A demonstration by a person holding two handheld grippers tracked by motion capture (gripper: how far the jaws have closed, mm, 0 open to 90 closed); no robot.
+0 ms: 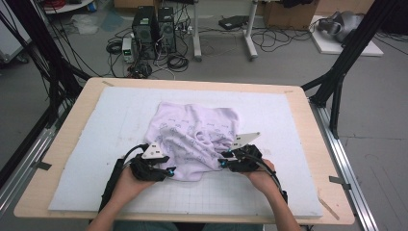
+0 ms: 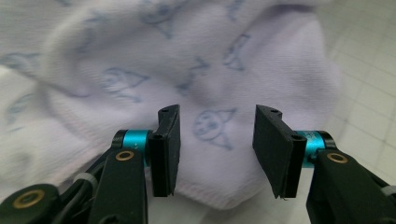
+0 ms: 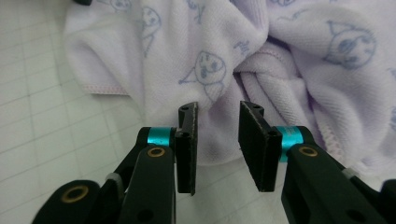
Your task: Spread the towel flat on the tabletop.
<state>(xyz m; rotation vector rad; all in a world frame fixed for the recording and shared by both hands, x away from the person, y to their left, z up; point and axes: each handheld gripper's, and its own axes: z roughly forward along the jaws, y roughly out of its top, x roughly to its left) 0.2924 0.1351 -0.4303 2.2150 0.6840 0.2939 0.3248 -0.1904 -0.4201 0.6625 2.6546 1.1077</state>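
White mat [image 1: 96, 144] on table [image 1: 308, 125] — computers [image 1: 154, 31] beyond.

The cloth [image 2: 140, 70] runs off the left gripper view from nine to twelve o'clock, blurred there; its prints stay unreadable.

My two hand-held grippers, black with teal and brass trim

My left gripper [image 1: 169, 172] and right gripper [image 1: 222, 162] are both black, each topped with a grey three-cornered plate dotted with small dark marks. A black cable loops out of each body and trails back along my forearm, and my arms are bare, with no sleeves. Close up, each jaw is a flat, black rectangular pad with a small screw hole near its tip, mounted on a shiny teal collar. Behind the collars, the black linkage arms carry round brass-coloured pivot rings. Small blue glints show at the gripper fronts from above.
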